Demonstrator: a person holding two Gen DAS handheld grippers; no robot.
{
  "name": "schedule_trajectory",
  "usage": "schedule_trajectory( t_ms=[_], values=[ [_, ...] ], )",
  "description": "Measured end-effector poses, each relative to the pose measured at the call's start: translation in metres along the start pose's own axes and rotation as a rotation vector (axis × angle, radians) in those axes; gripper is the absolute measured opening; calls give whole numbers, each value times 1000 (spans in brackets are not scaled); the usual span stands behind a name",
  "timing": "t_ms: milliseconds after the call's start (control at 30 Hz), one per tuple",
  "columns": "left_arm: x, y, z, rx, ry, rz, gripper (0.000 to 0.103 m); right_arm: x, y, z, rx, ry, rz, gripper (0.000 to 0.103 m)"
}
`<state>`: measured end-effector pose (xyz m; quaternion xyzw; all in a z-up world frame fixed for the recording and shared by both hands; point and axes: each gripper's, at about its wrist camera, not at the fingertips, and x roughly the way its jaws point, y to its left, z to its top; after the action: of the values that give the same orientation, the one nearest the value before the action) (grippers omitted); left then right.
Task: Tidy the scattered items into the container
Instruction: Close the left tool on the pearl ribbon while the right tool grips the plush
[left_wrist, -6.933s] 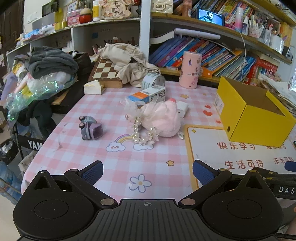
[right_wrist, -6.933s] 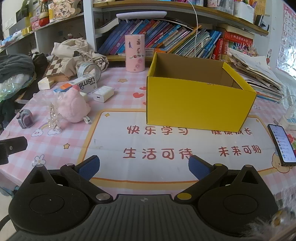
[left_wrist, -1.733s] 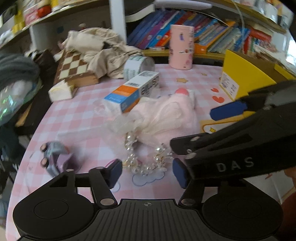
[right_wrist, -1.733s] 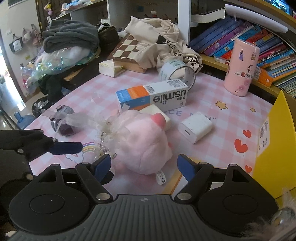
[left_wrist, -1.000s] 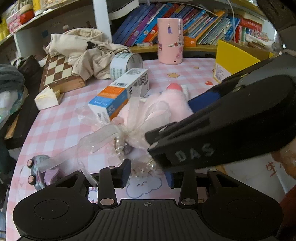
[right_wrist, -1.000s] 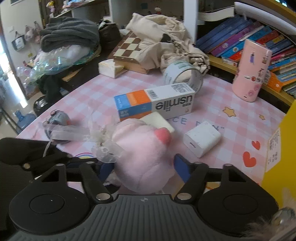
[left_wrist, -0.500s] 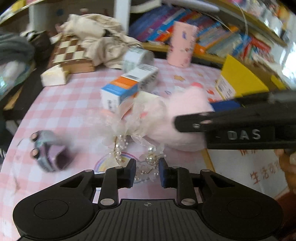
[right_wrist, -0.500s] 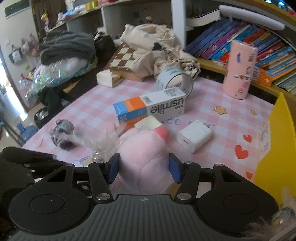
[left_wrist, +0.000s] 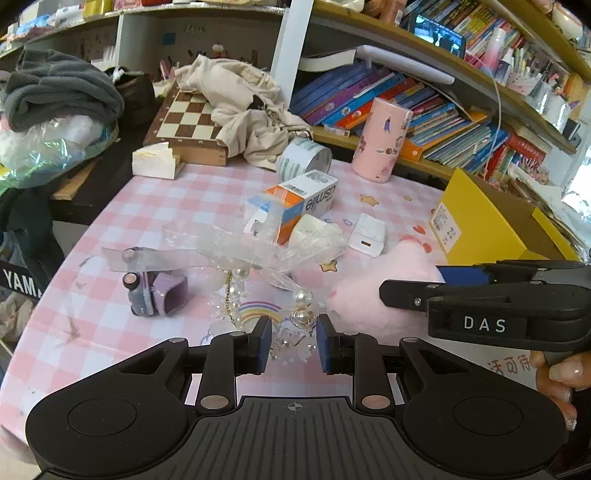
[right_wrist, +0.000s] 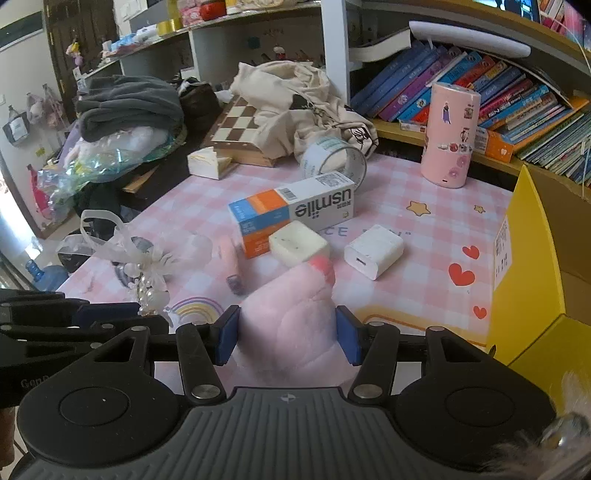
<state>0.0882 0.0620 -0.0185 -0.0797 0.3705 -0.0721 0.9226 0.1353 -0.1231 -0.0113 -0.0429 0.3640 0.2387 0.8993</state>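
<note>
My left gripper (left_wrist: 293, 341) is shut on a pearl-and-ribbon ornament (left_wrist: 258, 247), whose clear ribbons and pearl strands hang just above the pink checked table (left_wrist: 177, 199). To its right, my right gripper (left_wrist: 417, 286) holds a pink plush toy (left_wrist: 365, 295). In the right wrist view the right gripper (right_wrist: 288, 332) pinches the plush toy (right_wrist: 291, 310) between its blue pads, with the left gripper (right_wrist: 85, 314) and the ornament (right_wrist: 144, 258) at lower left. The open yellow box (right_wrist: 535, 277) stands to the right, also in the left wrist view as the yellow box (left_wrist: 480, 229).
On the table lie a purple toy car (left_wrist: 155, 291), a usmile carton (right_wrist: 295, 210), a white cube (right_wrist: 297, 243), a white charger (right_wrist: 373, 251), a blurred small pink tube (right_wrist: 231, 266), a tape roll (right_wrist: 332, 158) and a pink cylinder (right_wrist: 450, 136). Chessboard, clothes and bookshelves crowd the back.
Both grippers have closed on their items and risen. The plush has moved right, away from the ornament, uncovering the white cube. The ornament now hangs from the left gripper.
</note>
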Motion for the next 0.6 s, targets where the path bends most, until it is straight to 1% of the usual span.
schedule_trajectory(
  t_ms=[233,600],
  values=[
    [-22,0,-7,9,-40,5,24,-21,10,-9,1,-35,-11,50],
    [-56,-5,-17,21,-102,-12,24,-57,24,-22,-9,-101,-38,48]
  ],
)
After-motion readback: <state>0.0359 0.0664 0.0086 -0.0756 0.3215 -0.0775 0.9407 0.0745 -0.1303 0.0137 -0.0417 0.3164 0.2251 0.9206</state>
